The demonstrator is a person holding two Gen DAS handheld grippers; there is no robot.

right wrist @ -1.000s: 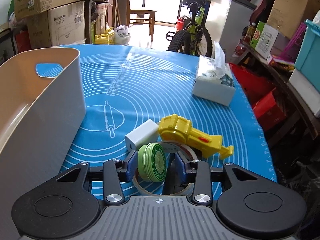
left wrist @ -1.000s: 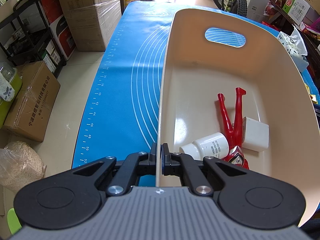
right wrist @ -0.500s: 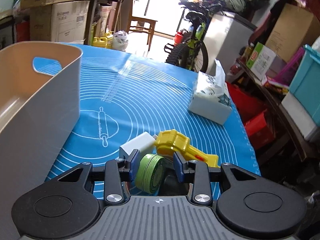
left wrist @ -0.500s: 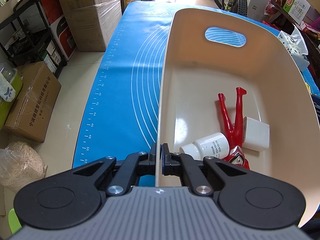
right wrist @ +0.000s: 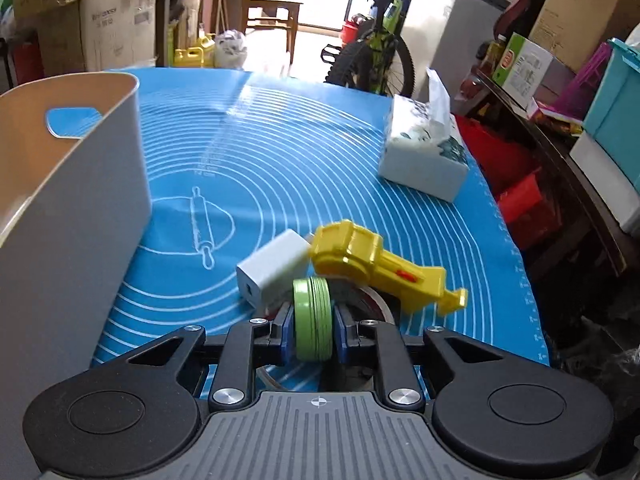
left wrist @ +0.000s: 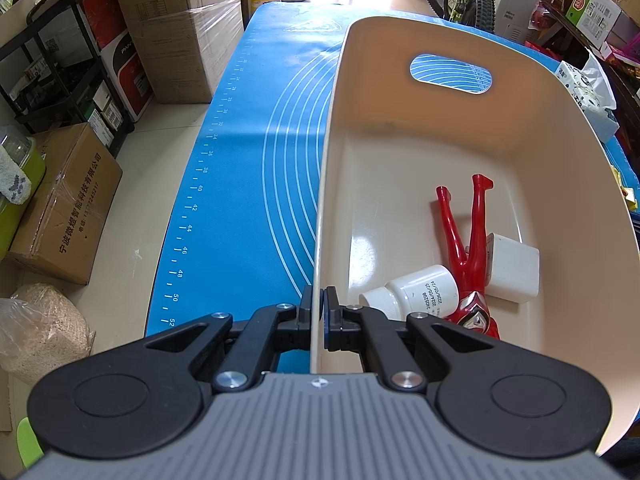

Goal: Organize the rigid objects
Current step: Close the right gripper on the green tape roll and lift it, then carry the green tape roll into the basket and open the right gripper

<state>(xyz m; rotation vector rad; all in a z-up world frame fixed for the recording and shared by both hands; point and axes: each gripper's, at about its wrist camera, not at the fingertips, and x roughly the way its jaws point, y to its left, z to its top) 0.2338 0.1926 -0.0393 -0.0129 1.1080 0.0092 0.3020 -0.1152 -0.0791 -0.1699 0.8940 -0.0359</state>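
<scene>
Blue baking mat (left wrist: 248, 184): ruler scale along its edge, reads 28, 30, 32, 34, 36, 38, 40, 42, 44, 46, 48, 50, 52. White pill bottle (left wrist: 416, 292) in the beige bin: label w/ "2024/05/24" and a second date line, rest too small. Cardboard box (left wrist: 64, 204) on the floor: Chinese print, incl. "宁波" and a phone no., not fully legible. Wrapped carton (left wrist: 176, 28): "空气净化器". Carton (right wrist: 116, 32), right wrist view: print blurred.
</scene>
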